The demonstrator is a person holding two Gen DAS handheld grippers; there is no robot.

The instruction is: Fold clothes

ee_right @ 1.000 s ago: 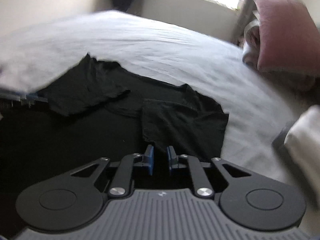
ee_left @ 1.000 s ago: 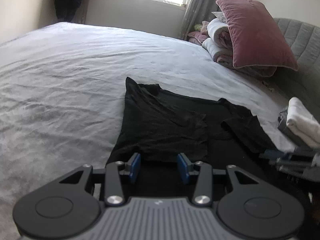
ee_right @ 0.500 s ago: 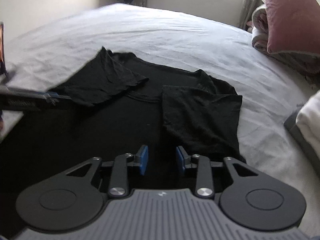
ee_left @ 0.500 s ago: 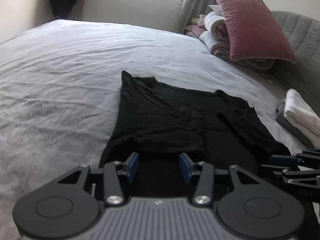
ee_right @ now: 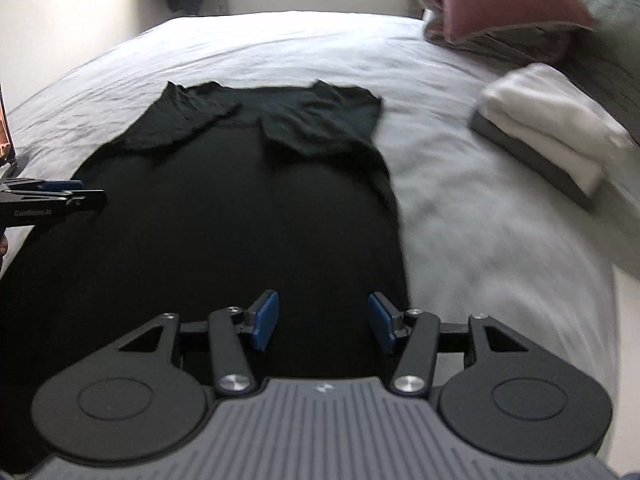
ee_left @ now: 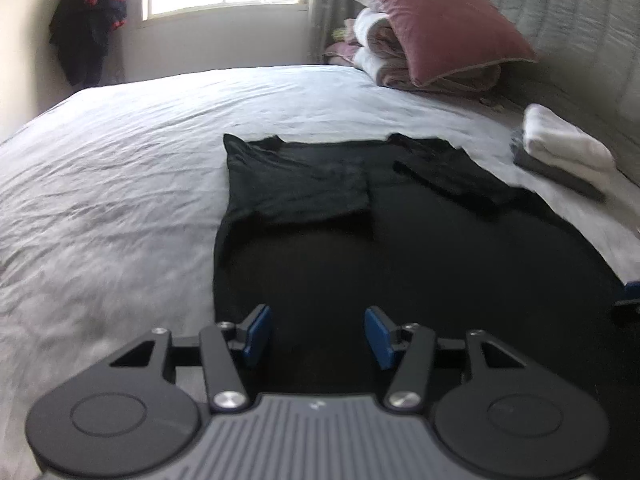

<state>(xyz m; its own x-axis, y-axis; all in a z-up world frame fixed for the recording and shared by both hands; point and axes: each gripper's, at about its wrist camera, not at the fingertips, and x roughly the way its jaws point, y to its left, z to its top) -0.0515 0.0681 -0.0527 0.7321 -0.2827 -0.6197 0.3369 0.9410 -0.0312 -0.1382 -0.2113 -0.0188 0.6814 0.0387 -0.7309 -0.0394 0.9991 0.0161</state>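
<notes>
A black T-shirt (ee_left: 420, 248) (ee_right: 240, 208) lies flat on the white bed sheet (ee_left: 112, 184), both sleeves folded in over its chest. My left gripper (ee_left: 318, 336) hovers over the shirt's lower left part, its jaws opening, nothing between the blue pads. My right gripper (ee_right: 324, 322) hovers over the lower right part near the shirt's right edge, jaws also opening and empty. In the right wrist view the left gripper's fingers (ee_right: 60, 198) show at the left edge; a bit of the right gripper (ee_left: 630, 296) shows at the right edge of the left wrist view.
A stack of folded white and grey clothes (ee_left: 564, 152) (ee_right: 548, 128) sits on the bed to the right of the shirt. A pink pillow (ee_left: 436, 20) on rolled bedding lies by the padded headboard (ee_left: 580, 24). Dark clothes (ee_left: 86, 20) hang in the far corner.
Both grippers drew back from the folded sleeves toward the shirt's lower part. The right gripper's jaws went from nearly shut to wide apart; the left widened a little.
</notes>
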